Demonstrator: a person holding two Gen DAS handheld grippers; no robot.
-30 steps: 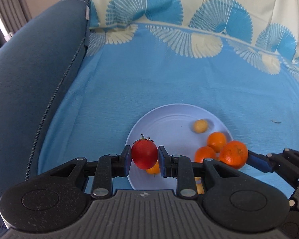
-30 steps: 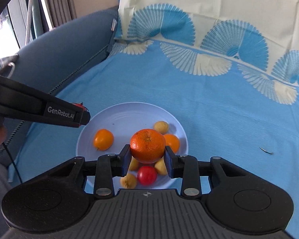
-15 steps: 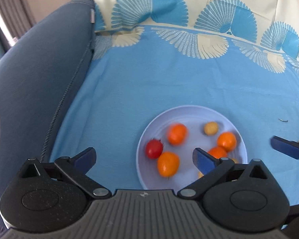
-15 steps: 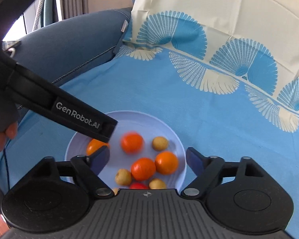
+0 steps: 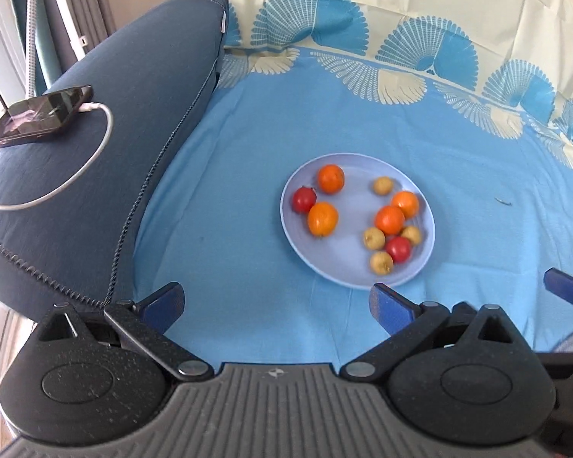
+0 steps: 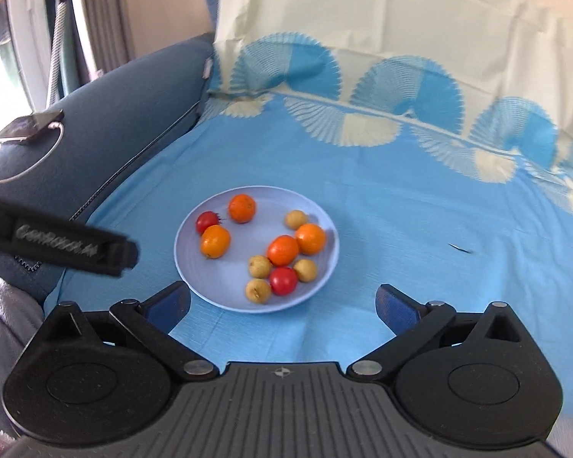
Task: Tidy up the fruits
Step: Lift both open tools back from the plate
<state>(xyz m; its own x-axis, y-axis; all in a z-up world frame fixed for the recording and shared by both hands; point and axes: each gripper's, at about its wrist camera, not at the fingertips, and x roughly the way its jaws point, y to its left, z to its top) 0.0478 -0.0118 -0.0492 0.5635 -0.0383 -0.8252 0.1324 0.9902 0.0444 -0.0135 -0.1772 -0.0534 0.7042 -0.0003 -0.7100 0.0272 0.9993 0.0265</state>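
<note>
Although both sets of jaws have just been opening, nothing is seen between them now: the left gripper [image 5: 277, 301] stands fully spread at the bottom of the left wrist view, and the right gripper [image 6: 282, 303] equally spread at the bottom of the right wrist view. Just beyond the fingertips, at the centre of each frame, the pale blue plate [image 5: 340, 271] rests on the blue sheet [image 5: 248, 133] of what looks like a sofa or bed. All the fruit is gathered on it: four oranges, two tomatoes and four small yellowish fruits. One orange [image 5: 322, 218] touches a tomato [image 5: 304, 199] on the plate's left; the rest are clustered on its right. The oranges are judged firm and light, best taken across the middle. The tomatoes are judged soft and smooth-skinned, so a gentle pinch is called for. At the upper left, a phone [image 5: 38, 116] with a white cable [image 5: 76, 175] lies on the dark armrest.
</note>
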